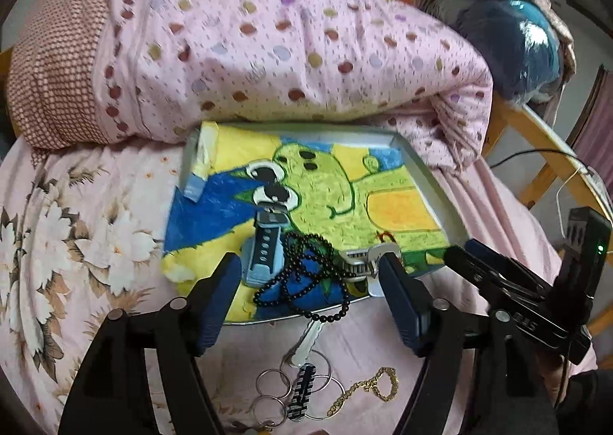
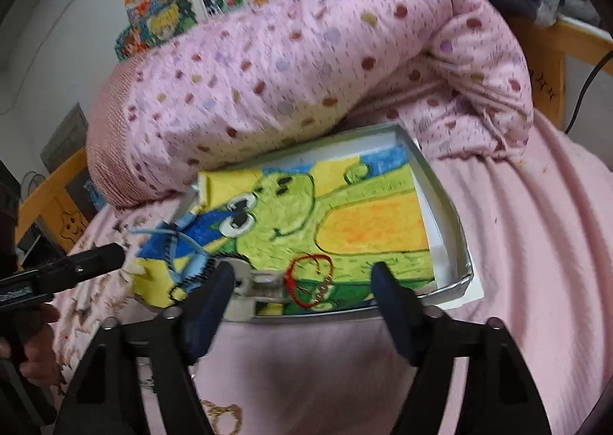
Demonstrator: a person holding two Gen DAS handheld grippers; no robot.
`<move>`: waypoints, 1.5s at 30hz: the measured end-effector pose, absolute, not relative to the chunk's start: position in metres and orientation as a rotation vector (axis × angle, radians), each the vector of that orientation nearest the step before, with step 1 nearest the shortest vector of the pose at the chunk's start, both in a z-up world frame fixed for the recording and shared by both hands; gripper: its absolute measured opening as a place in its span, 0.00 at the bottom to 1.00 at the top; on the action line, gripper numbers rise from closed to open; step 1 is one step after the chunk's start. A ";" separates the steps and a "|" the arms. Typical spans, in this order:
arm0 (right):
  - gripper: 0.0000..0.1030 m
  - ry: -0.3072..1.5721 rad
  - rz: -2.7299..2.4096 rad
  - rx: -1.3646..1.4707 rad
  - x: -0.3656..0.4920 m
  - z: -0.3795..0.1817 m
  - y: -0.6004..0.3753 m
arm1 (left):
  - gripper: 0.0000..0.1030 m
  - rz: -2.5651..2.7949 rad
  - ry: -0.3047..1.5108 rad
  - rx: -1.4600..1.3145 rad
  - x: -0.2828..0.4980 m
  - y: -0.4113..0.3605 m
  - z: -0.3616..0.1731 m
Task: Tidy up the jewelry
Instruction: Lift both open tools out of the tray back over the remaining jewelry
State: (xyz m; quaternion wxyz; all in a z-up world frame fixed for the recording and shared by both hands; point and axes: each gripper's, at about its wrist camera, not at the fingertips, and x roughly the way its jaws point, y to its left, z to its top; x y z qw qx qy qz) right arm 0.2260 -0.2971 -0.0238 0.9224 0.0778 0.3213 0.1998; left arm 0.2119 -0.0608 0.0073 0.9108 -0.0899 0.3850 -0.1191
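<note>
Bed w/ pink sheet [image 1: 383,343], floral print at left; rolled pink dotted quilt [image 1: 268,36] behind; drawings pinned on wall.

Left wrist view:
- Shallow metal tray [image 1: 429,182] on sheet, lined w/ crayon drawing [image 1: 345,197] of a green creature.
- Left gripper [image 1: 308,282]: jaws wide apart, holding nothing, hovering over tray's near edge.
- Black bead necklace [image 1: 302,274] in a loose heap betw. the fingers, on the drawing; one loop spills over near rim onto sheet.
- Blue-grey watch [image 1: 266,243] just left of beads, touching them. Long axis runs near-to-far, strap end toward camera, tilted slightly.
- Silver watch [image 1: 362,262] right of beads, by right finger; partly hidden.
- On sheet, near side of tray: key and ring bunch [image 1: 302,377], key's long axis pointing up toward tray; gold chain [image 1: 367,389] just right of it, curled.
- Right gripper [image 1: 498,278] enters from right, tips over tray's near right corner.

Right wrist view:
- Right gripper [image 2: 302,282]: jaws open, empty, above tray's [image 2: 452,236] near rim.
- Red cord bracelet [image 2: 306,282] w/ small gold bits lies as a loop on drawing, betw. fingers.
- Silver watch [image 2: 260,282] just left of it, blurred.
- Blue-grey watch [image 2: 184,247] at left, motion-blurred.
- Left gripper's tip [image 2: 99,257] at left edge; jaw gap not readable here.
- Gold chain [image 2: 224,412] at bottom, blurred.
</note>
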 end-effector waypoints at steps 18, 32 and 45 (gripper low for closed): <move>0.99 0.452 0.461 0.027 0.132 0.040 -0.253 | 0.92 -0.129 0.619 -0.207 0.128 -0.009 0.044; 1.00 0.458 0.550 -0.098 0.078 0.027 -0.219 | 0.94 -0.061 0.691 -0.115 0.056 0.033 0.027; 1.00 0.716 0.510 -0.100 0.091 -0.038 -0.228 | 0.94 -0.191 0.865 -0.080 0.062 0.018 -0.026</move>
